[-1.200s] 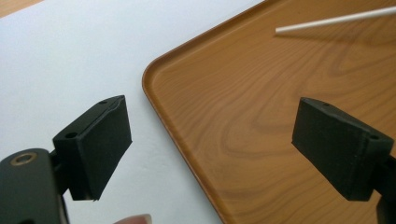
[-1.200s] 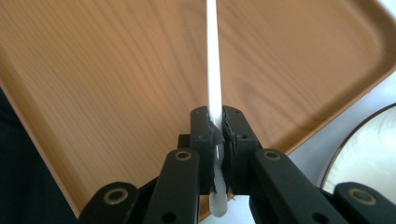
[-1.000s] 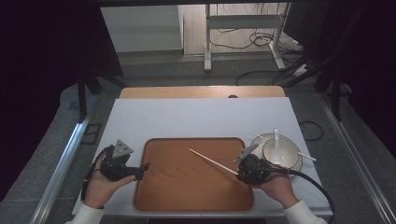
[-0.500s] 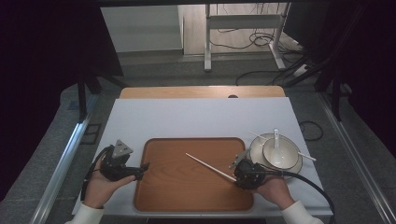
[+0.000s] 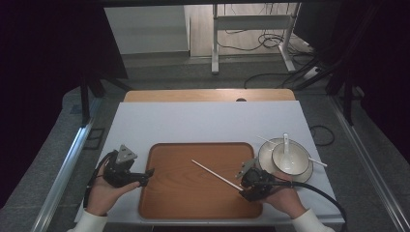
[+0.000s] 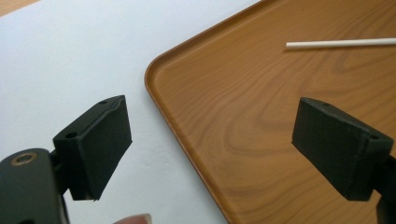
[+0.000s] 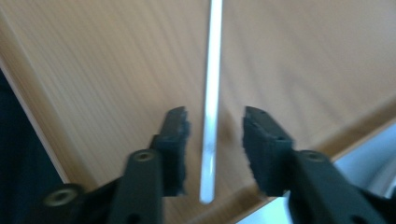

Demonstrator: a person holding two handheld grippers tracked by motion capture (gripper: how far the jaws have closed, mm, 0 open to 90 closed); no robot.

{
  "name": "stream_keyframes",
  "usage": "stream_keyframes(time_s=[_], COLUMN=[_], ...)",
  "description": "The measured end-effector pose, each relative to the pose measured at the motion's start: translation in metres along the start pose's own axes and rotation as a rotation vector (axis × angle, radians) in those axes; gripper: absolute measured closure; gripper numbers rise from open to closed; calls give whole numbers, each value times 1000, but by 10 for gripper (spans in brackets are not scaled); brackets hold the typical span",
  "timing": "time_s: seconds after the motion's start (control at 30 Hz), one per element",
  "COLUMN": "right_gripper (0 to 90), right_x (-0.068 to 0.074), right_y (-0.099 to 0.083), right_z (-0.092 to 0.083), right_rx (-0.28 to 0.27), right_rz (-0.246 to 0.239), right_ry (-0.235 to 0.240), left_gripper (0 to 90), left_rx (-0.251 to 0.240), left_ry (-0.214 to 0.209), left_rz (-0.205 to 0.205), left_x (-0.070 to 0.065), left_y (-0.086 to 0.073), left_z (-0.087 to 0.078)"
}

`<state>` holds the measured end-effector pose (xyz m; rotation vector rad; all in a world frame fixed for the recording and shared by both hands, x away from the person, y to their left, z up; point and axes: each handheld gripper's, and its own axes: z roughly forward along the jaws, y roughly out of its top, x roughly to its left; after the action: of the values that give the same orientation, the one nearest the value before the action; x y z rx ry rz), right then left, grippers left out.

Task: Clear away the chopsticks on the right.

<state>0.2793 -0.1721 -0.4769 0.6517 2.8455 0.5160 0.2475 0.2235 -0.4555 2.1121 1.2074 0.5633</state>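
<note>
— Where's that white chopstick (image 7: 211, 84) sitting against the right gripper (image 7: 212, 149)?

— Right between the jaws, but loose. They've just been opening, and there's a clear gap on each side of the stick, so nothing is clamped. Its near end stops just short of the tray's edge, and the rest runs straight away from the gripper, flat on the wooden tray (image 5: 183, 193).

— And from above?

— The right gripper (image 5: 241, 187) is at the tray's near right corner, the hand (image 5: 285, 199) wrapped around it from behind, forearm coming in low, cable trailing off to the right. The chopstick (image 5: 216, 175) slants up and left from it toward the tray's middle.

— The other side?

— The left gripper (image 5: 147, 175) rests at the tray's left edge, jaws spread wide and empty, one over the white table (image 6: 70, 56), one over the tray.

— Anything farther out?

— Beyond the right hand, a bowl (image 5: 289, 158) on a plate with a spoon in it and a second chopstick across it. I can't read any label or writing.
</note>
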Motion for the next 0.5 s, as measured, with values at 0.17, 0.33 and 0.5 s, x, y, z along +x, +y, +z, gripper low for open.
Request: stream_keyframes(time_s=[0.17,0.33,0.5], right_gripper=[501,480,685], right_x=[0,10,12], right_y=[5,24,47], right_z=[-18,-23,-14], right_rx=[-151,-216,-219], right_rz=[33,20,20], right_ry=[-9,49,78], left_gripper=[115,115,115], left_rx=[-2,2,-2], left_ry=[-1,0,0], left_rz=[1,1,0], left_x=[-1,-1,0], left_y=[1,1,1], left_z=[0,2,0])
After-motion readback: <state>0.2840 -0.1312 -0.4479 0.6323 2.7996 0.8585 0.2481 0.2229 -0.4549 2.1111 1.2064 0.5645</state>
